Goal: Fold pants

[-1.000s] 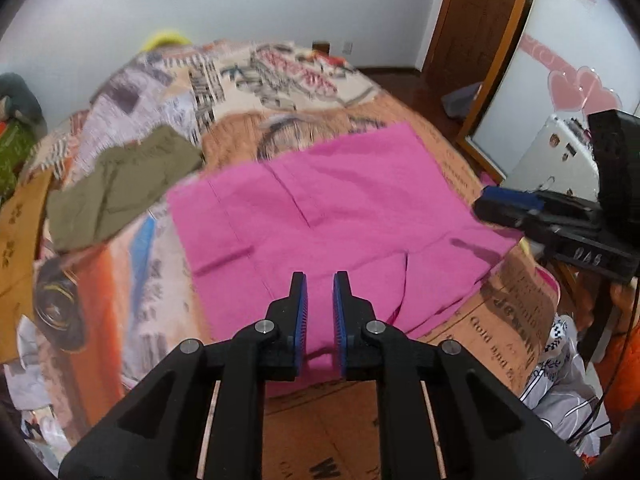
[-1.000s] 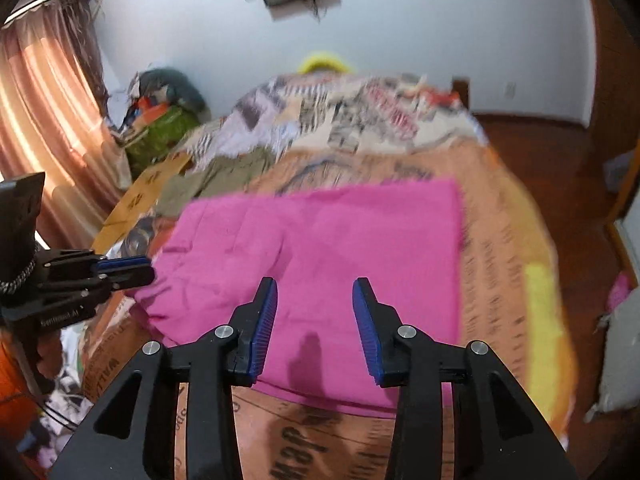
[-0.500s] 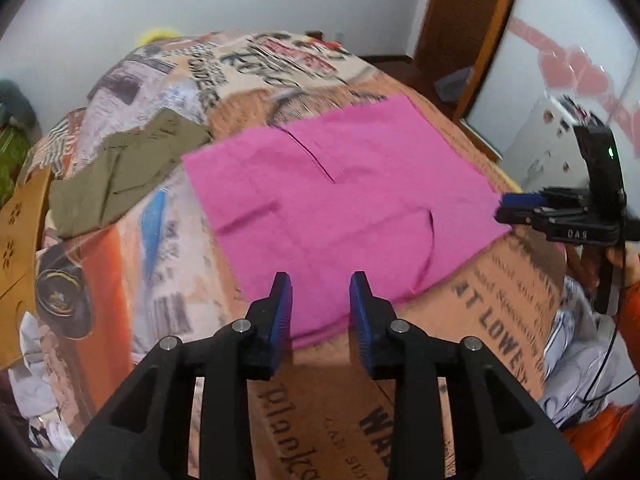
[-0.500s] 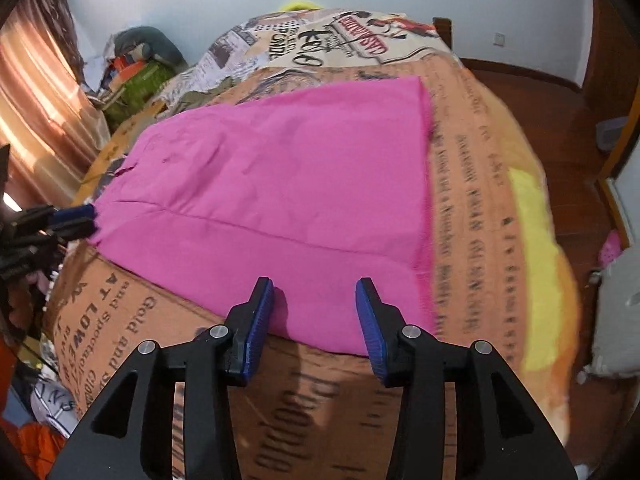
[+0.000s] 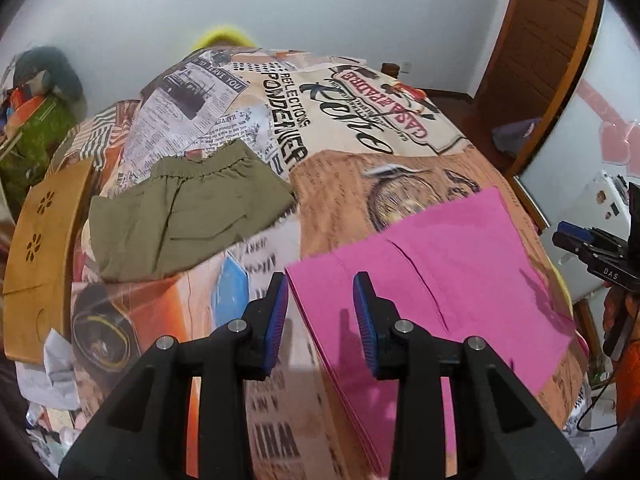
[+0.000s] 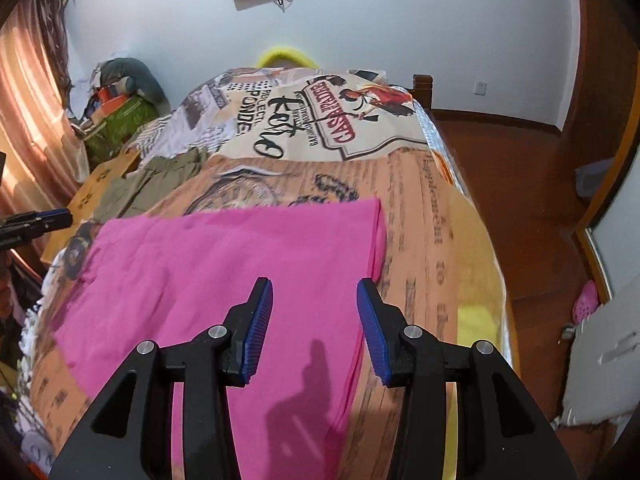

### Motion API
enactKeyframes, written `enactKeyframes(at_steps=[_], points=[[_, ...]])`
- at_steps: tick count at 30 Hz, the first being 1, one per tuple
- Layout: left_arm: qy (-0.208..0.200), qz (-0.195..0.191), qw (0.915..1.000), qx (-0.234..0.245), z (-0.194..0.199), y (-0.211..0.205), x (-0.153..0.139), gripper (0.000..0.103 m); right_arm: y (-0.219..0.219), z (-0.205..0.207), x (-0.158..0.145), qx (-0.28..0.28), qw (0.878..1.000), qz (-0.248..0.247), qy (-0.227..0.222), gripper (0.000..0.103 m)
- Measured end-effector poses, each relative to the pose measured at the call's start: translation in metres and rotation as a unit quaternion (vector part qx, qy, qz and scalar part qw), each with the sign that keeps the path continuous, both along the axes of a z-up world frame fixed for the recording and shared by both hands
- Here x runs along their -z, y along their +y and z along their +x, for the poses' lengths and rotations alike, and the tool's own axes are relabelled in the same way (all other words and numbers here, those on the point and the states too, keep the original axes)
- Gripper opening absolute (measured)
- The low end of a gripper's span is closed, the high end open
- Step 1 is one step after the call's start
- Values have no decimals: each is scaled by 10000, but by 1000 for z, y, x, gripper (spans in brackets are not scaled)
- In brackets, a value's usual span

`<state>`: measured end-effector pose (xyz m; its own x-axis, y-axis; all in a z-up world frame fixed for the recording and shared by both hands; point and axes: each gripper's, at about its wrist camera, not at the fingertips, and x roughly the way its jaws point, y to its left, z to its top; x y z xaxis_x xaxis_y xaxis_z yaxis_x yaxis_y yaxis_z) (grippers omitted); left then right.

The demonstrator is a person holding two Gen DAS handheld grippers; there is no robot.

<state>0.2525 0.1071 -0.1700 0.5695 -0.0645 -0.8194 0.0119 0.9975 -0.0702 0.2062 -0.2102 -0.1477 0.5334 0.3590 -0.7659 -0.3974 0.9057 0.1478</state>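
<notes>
We see the bed under its printed cover, with the pink pants lying flat and folded on its near end. Olive shorts lie well apart from them, toward the left side. Our left gripper hovers over the pants' left edge, fingers spread and empty. Our right gripper hangs above their right edge, likewise spread and holding nothing.

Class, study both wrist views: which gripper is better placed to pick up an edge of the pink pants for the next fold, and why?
Probably the left gripper: it is open with the left side edge of the pink pants between its fingers. The right gripper, also open, hovers over the flat middle.
</notes>
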Motion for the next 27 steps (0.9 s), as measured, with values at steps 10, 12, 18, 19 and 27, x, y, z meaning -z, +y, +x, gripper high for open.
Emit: enactKeyframes(at_steps=[10,12,18,19,27], points=[[593,-452,9972,28,45,4,54,44,8,68,41,114,9991,-286,280,45],[675,-546,9962,9,48,4,65,44,9,84,53,202,9982,-261,498,47],[482,-280,9984,114,39,-6,72,43,14,99,68,51,9979,-87,641,33],[487,-295,9983,116,38,-6,73,42,16,99,69,30,9980,-178,598,13],[283,265,9992,119,28,-11,77,40,16,96,70,96,9984,-545,145,4]])
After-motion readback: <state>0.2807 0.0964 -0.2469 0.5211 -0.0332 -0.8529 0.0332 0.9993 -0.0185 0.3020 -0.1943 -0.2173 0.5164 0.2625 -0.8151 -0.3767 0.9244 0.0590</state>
